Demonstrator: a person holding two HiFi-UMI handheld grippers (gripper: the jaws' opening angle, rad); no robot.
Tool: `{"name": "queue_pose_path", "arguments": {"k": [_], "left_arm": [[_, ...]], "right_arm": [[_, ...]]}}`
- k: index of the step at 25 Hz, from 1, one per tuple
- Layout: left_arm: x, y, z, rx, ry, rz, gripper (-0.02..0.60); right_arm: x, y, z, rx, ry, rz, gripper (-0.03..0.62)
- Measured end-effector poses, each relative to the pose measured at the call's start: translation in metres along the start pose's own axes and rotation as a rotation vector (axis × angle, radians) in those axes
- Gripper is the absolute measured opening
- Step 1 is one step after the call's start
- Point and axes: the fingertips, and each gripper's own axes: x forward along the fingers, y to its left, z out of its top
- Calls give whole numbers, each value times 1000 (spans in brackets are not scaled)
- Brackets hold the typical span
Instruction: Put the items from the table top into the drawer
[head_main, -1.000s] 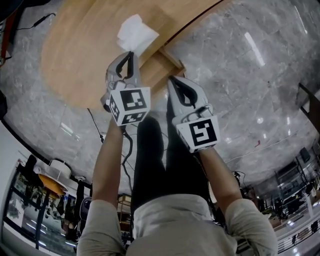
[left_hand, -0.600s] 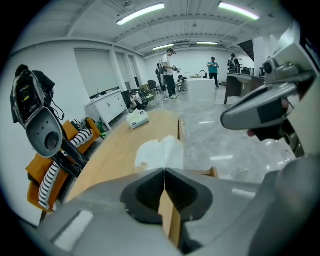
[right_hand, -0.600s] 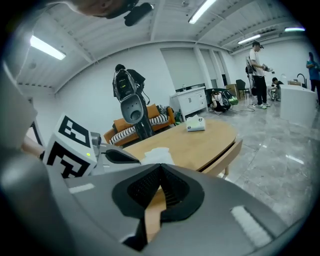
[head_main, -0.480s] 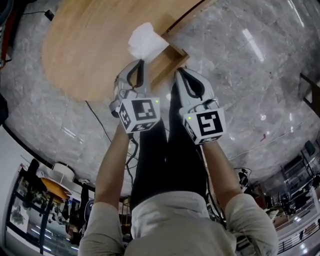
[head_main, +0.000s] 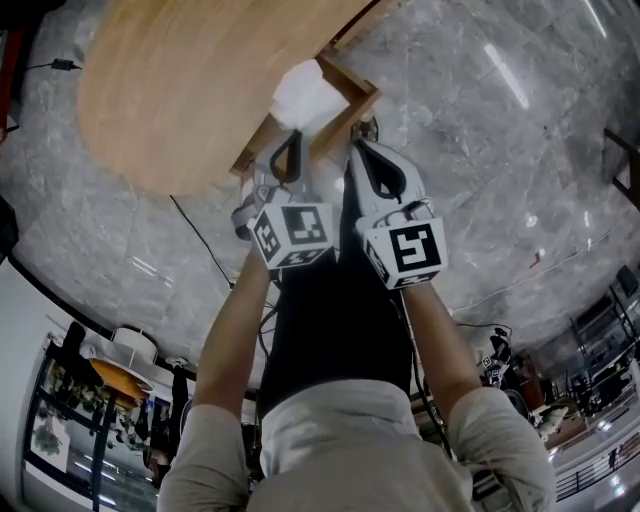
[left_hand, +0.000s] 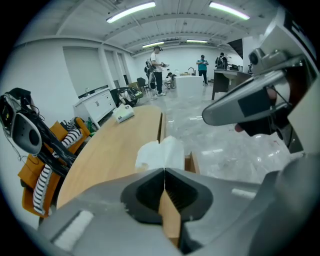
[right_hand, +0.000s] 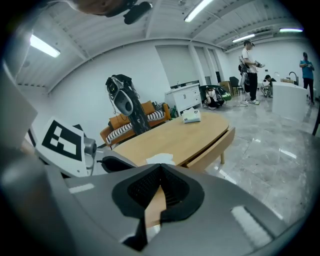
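A crumpled white tissue (head_main: 305, 95) hangs from the tip of my left gripper (head_main: 293, 137), which is shut on it. The tissue sits over the open wooden drawer (head_main: 362, 98) at the edge of the round wooden table (head_main: 180, 90). In the left gripper view the tissue (left_hand: 160, 154) bulges just beyond the closed jaw tips, with the drawer's side wall (left_hand: 192, 162) behind it. My right gripper (head_main: 357, 150) is right beside the left one, near the drawer's front, shut with nothing in it. The right gripper view shows the tissue (right_hand: 160, 159) too.
A tissue box (right_hand: 191, 115) rests at the table's far end. An orange sofa (right_hand: 142, 117) with a striped cushion stands beyond the table. Grey marble floor (head_main: 480, 130) surrounds the table. Several people stand far off (left_hand: 157, 67). A black cable (head_main: 200, 245) runs on the floor.
Both grippers moved from the tabletop toward the open drawer. The left one carried the tissue from over the table to over the drawer.
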Motion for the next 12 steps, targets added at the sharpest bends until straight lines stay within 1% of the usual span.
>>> {"name": "queue_pose_path", "arguments": {"k": [3,6,8,12], "left_arm": [[11,-10,-10,27,14,2,24],[24,-13,-21,27,39,12,25],[34,-17,-26,32,56,17,25],[53,-29,-34,35,89,1,25]], "right_arm": [[2,-4,-7,24,9,-9,8],[3,-5,-9,36,18,-10,8],[3,-7,-12,31,37,-5,8],[3,-14,-18,7,94,18,8]]}}
